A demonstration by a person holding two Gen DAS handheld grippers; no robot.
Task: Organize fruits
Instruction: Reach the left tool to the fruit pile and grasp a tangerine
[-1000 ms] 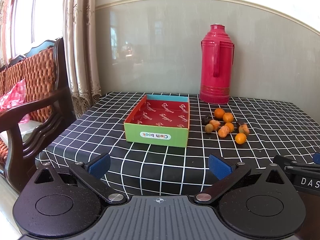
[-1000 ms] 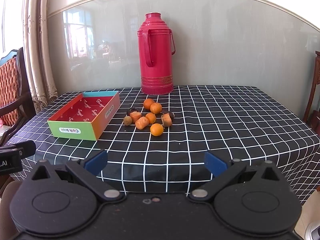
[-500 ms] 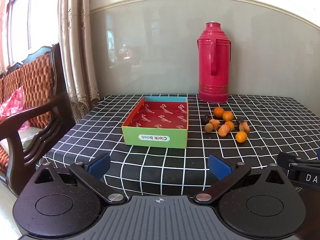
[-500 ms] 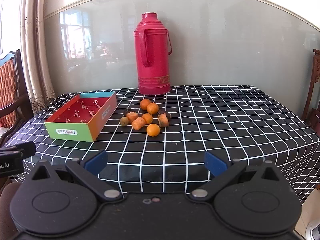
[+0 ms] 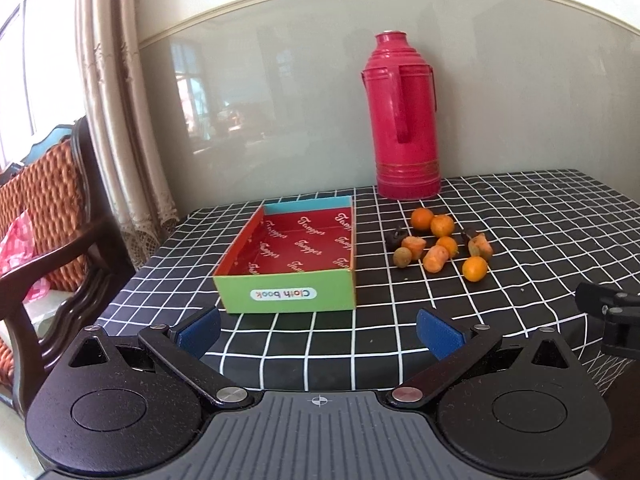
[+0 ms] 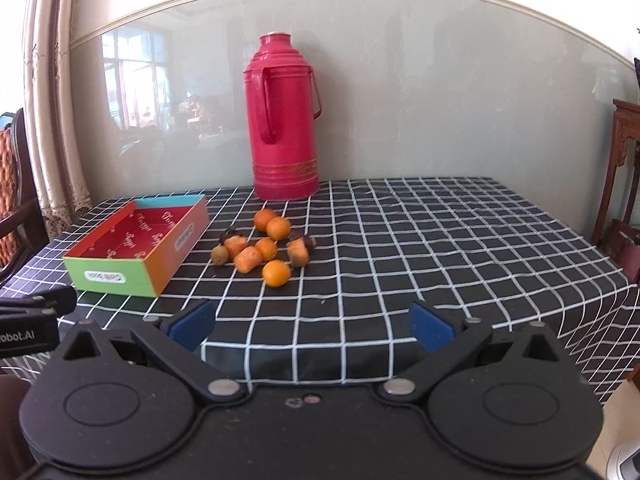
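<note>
A pile of small fruits (image 5: 440,246) lies on the black checked tablecloth: several oranges, orange chunks, a brownish round one and dark ones; it also shows in the right wrist view (image 6: 266,250). An empty box (image 5: 296,256) with a red inside and green front stands left of the pile, also in the right wrist view (image 6: 140,248). My left gripper (image 5: 320,334) is open and empty at the table's front edge, before the box. My right gripper (image 6: 312,326) is open and empty, in front of the fruits.
A tall red thermos (image 5: 404,120) stands at the back by the wall, behind the fruits (image 6: 282,120). A wooden chair (image 5: 48,240) stands left of the table. A curtain (image 5: 116,120) hangs at the left. Dark wooden furniture (image 6: 624,184) stands at the right.
Both grippers have tilted and moved a little closer to the table; the box and fruits sit slightly nearer in view. Both stay open. Nothing on the table has moved.
</note>
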